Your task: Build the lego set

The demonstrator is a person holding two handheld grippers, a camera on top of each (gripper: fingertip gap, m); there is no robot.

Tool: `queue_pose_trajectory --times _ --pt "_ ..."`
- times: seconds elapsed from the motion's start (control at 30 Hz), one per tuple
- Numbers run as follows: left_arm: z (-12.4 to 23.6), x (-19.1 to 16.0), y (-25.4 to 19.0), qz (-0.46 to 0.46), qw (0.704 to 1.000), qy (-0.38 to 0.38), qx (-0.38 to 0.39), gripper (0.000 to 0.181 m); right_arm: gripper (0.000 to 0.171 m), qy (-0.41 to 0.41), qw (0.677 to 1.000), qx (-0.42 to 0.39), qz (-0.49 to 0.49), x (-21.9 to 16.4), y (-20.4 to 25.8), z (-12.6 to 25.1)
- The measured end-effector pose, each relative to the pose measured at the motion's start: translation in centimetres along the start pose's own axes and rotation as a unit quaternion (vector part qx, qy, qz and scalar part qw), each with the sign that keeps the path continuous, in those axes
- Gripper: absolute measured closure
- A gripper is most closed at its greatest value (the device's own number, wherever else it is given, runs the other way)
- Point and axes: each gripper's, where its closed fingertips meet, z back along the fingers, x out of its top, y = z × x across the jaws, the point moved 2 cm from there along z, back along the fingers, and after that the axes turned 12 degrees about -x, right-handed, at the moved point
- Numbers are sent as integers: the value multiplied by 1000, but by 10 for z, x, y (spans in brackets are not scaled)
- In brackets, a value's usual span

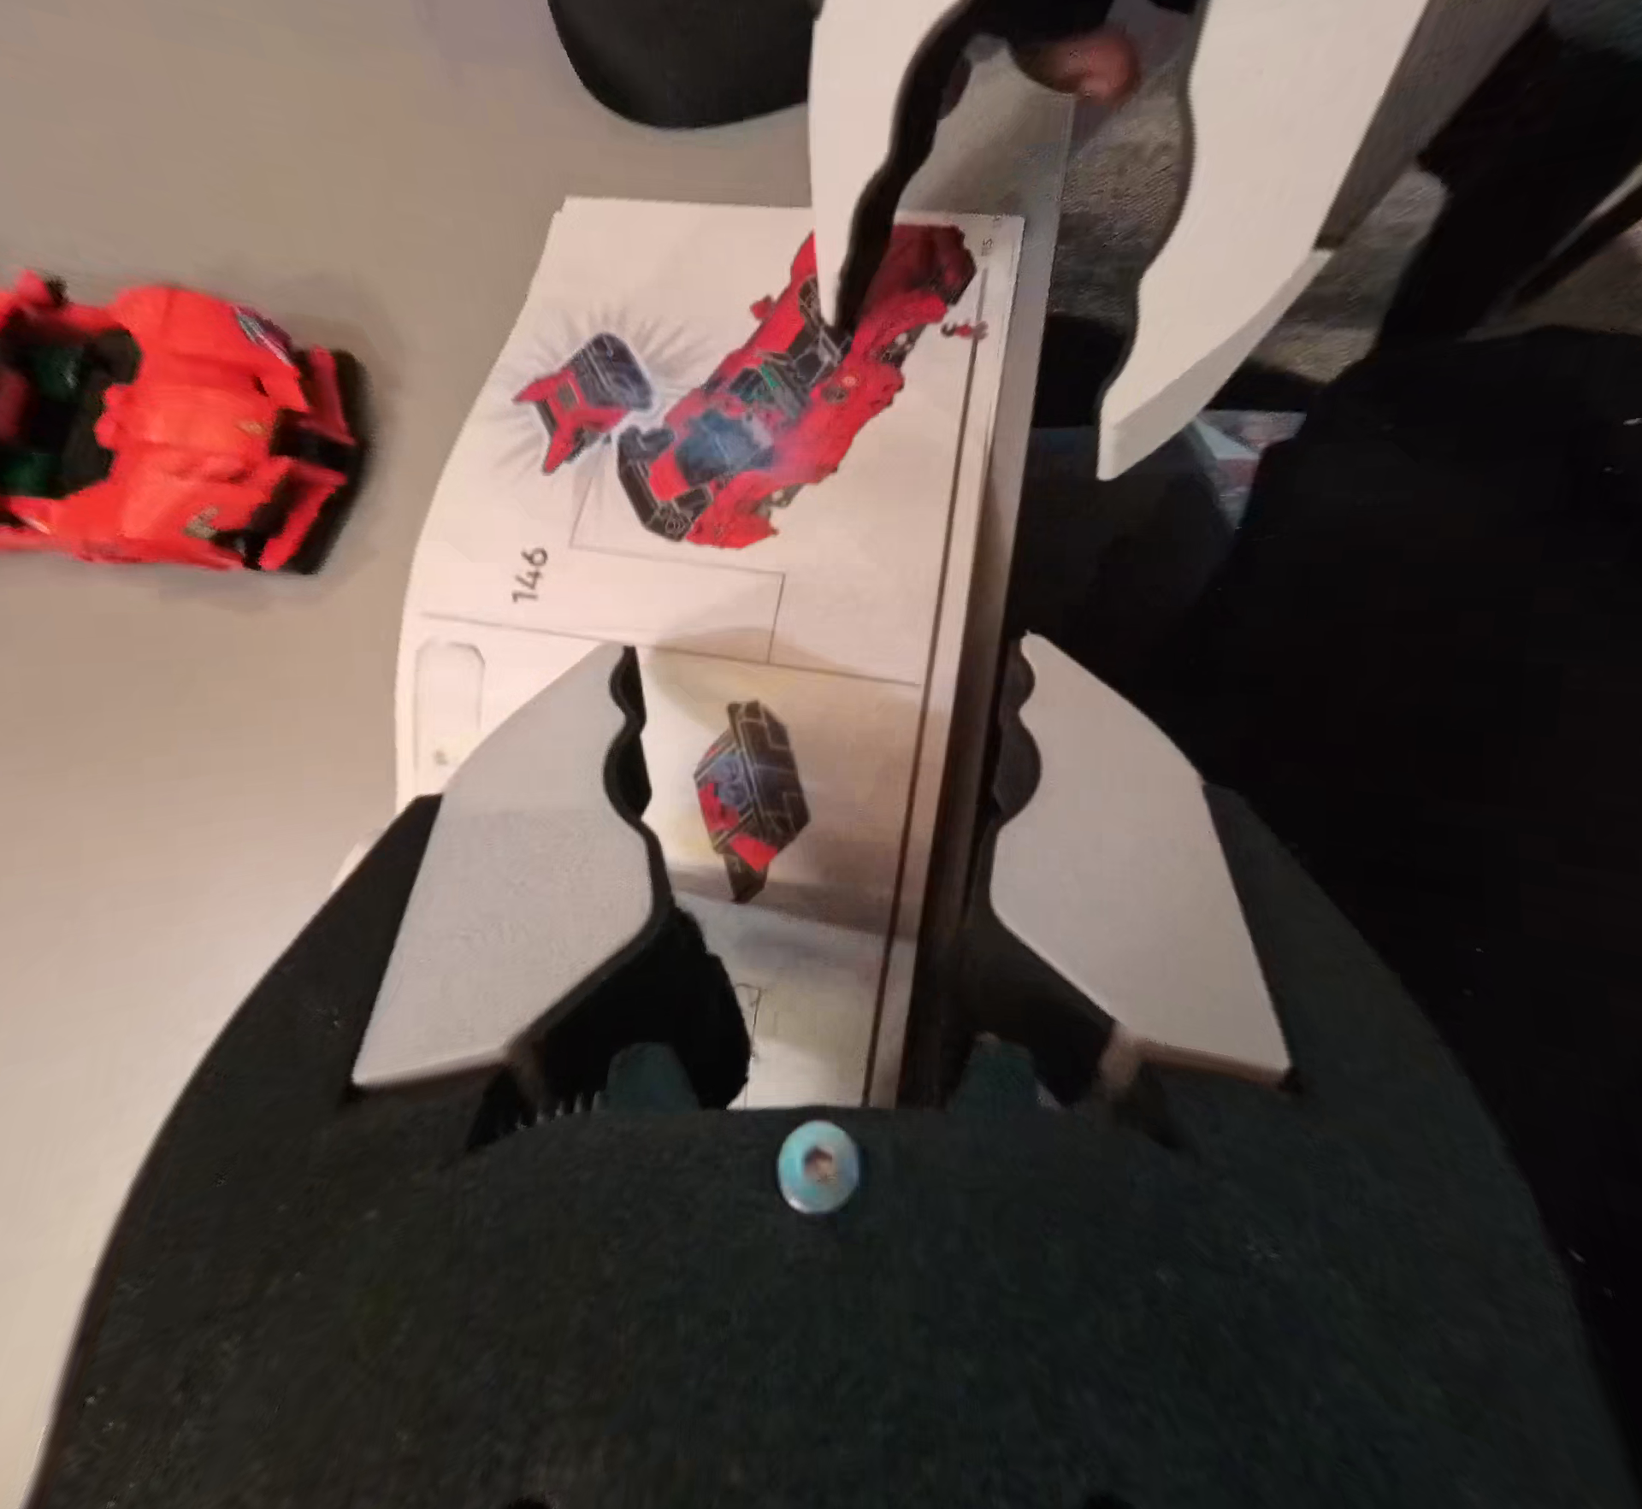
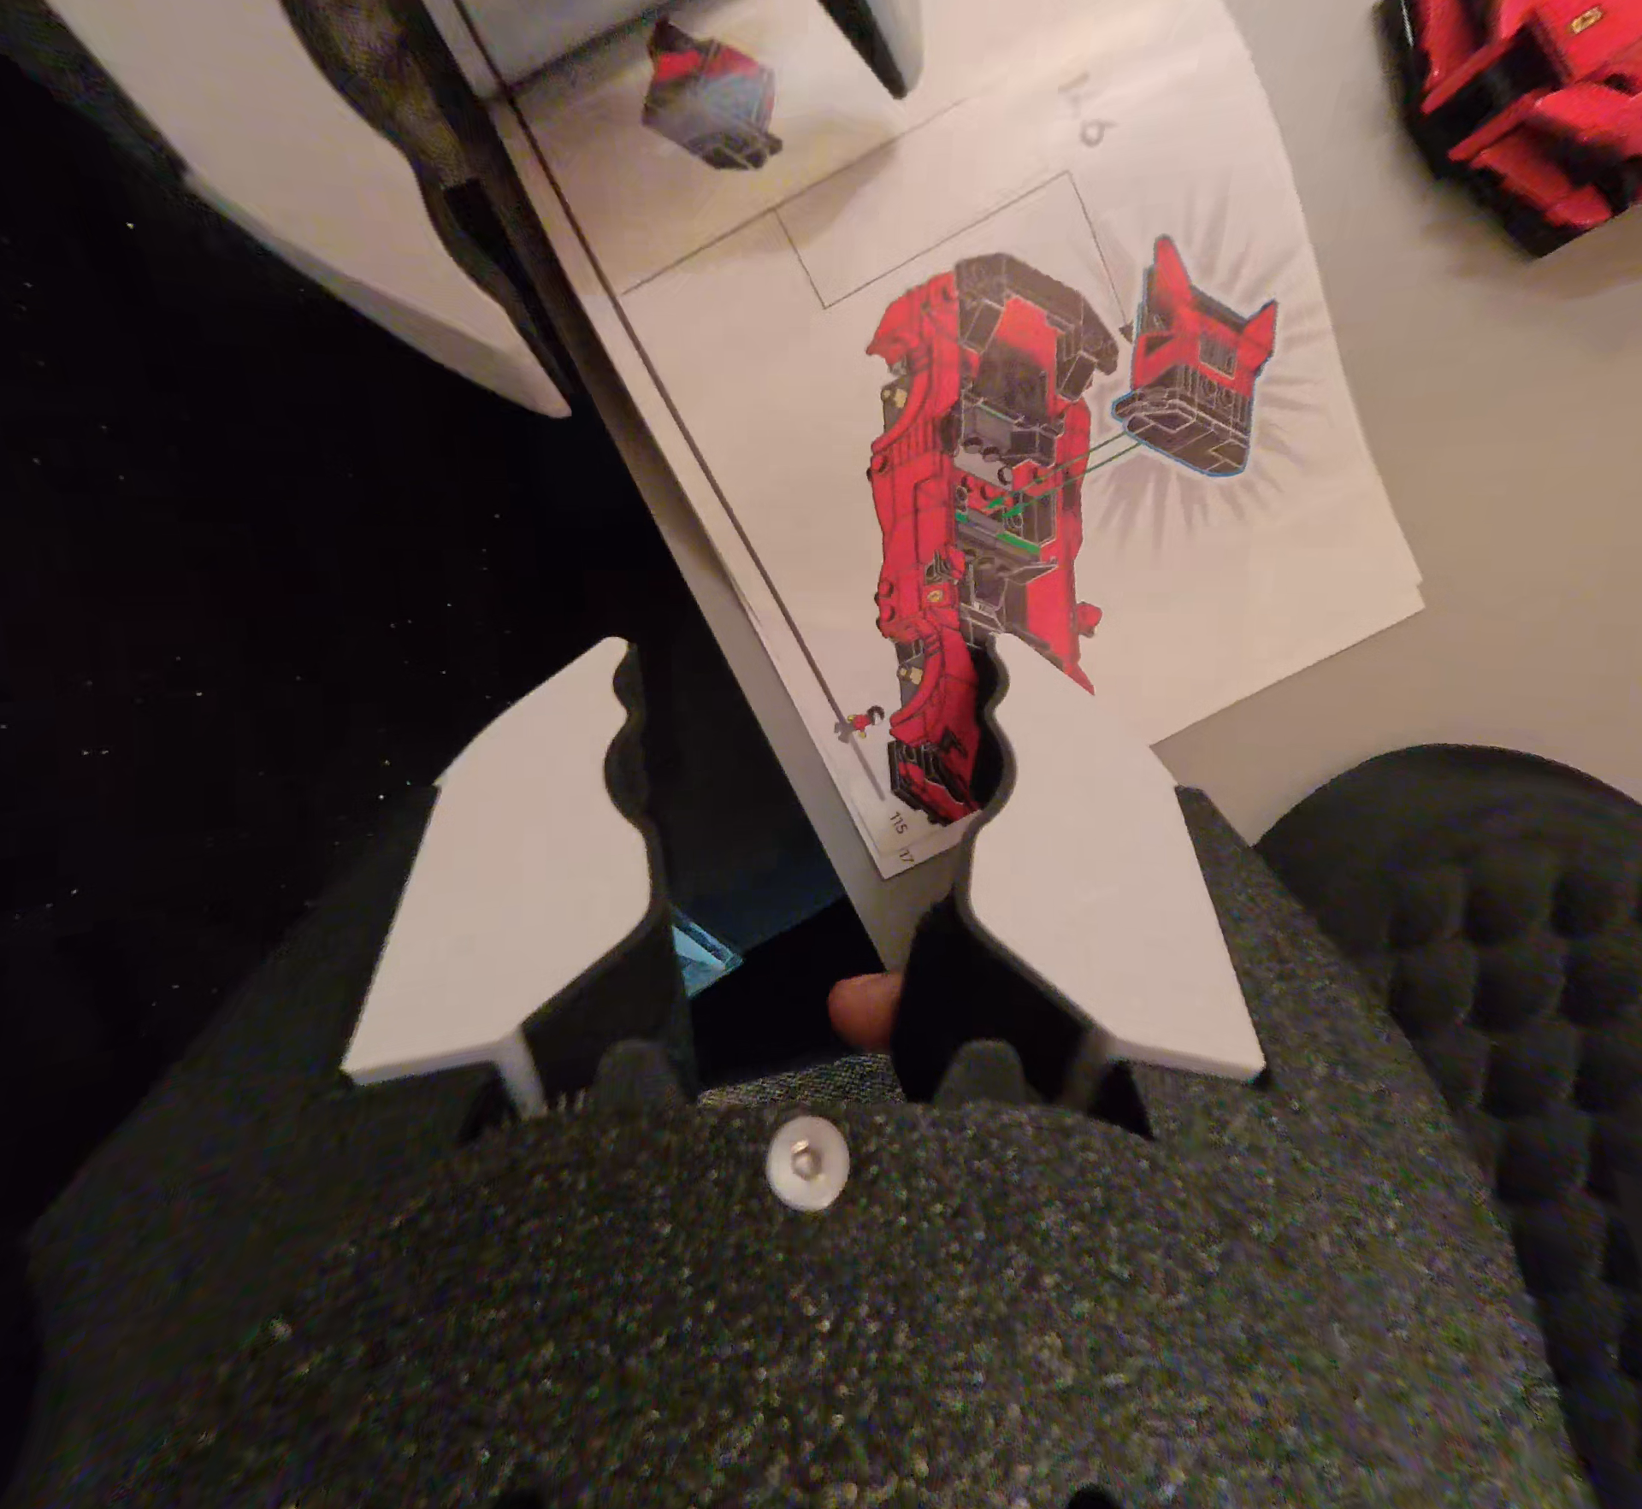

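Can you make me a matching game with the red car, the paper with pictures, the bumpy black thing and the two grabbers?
Things:
1. red lego car
2. instruction booklet
3. black dimpled pad
4. left gripper
5. right gripper

Descriptions:
A. lies at the table's edge, open at a page with a red model
B. jaws open, one on each side of the table's edge
C. stands on the table, away from the page
D. dark and bumpy, beyond the booklet's corner
E. jaws open, one finger over the booklet's corner

Pairs: 1-C, 2-A, 3-D, 4-B, 5-E
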Motion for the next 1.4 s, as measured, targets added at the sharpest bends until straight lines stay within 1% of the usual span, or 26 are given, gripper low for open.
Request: queue_pose_trajectory --times 0.07,0.13,0.23,0.27,0.3,0.33,0.37,0.43,0.47,0.5,0.57,0.6,0.67,0.77,0.87,0.93,1.07,1.13,1.17,1.2,1.27,1.3,1.37,1.4 --pt "-5 6 -2 -40 998 11 49 106 99 -1 1000 1 -2 0 0 0" --pt "-8 9 1 -57 995 16 81 114 99 -4 1000 2 -7 0 0 0" --pt "-9 5 0 -76 991 42 97 116 98 -3 1000 3 -9 1 0 0" --pt "-8 4 -1 -85 990 47 102 120 98 -2 1000 3 -9 1 0 0" --pt "-6 5 -1 -95 988 49 110 125 99 -1 1000 4 -8 1 1 0" --pt "-3 6 -2 -106 986 50 118 134 100 -3 1000 12 -4 2 3 0" --pt "0 7 -3 -118 983 53 131 148 102 -10 1000 26 2 4 6 1" --pt "11 8 3 -141 972 50 181 171 100 -54 998 12 1 15 4 9" --pt "16 7 5 -142 968 43 200 177 100 -85 996 -2 -8 23 0 18" --pt "21 6 6 -130 969 27 207 179 100 -117 993 -15 -22 31 -5 27" --pt "30 4 8 -82 975 -28 202 180 104 -166 984 -38 -43 42 -13 45" --pt "35 2 9 -56 977 -57 198 180 105 -178 982 -43 -47 44 -15 51" --pt "45 -2 11 -2 976 -117 183 180 111 -169 983 -45 -53 42 -15 51" --pt "62 -7 11 82 960 -224 147 181 125 -126 990 -39 -42 42 -9 31" --pt "78 -19 8 167 926 -320 109 180 139 -110 994 -19 -14 63 0 2" --pt "85 -29 6 207 906 -356 99 180 147 -112 993 -8 20 88 7 -18" --pt "91 -50 -4 259 878 -388 108 179 163 -146 987 14 68 142 20 -48" --pt "99 -62 -8 271 867 -399 127 175 166 -158 983 41 84 157 30 -59" --pt "106 -70 -7 276 862 -401 142 167 168 -159 981 53 95 160 36 -65" --pt "115 -78 -6 282 856 -402 162 156 168 -155 981 57 104 162 39 -72" --pt "148 -95 4 288 837 -404 231 137 169 -154 979 62 115 165 43 -84" --pt "170 -102 9 278 827 -403 276 134 171 -157 979 65 115 167 45 -87" --pt "213 -103 13 231 816 -387 362 135 171 -153 979 75 115 168 48 -93" --pt "224 -96 12 194 826 -363 386 140 171 -155 978 79 114 169 49 -95"
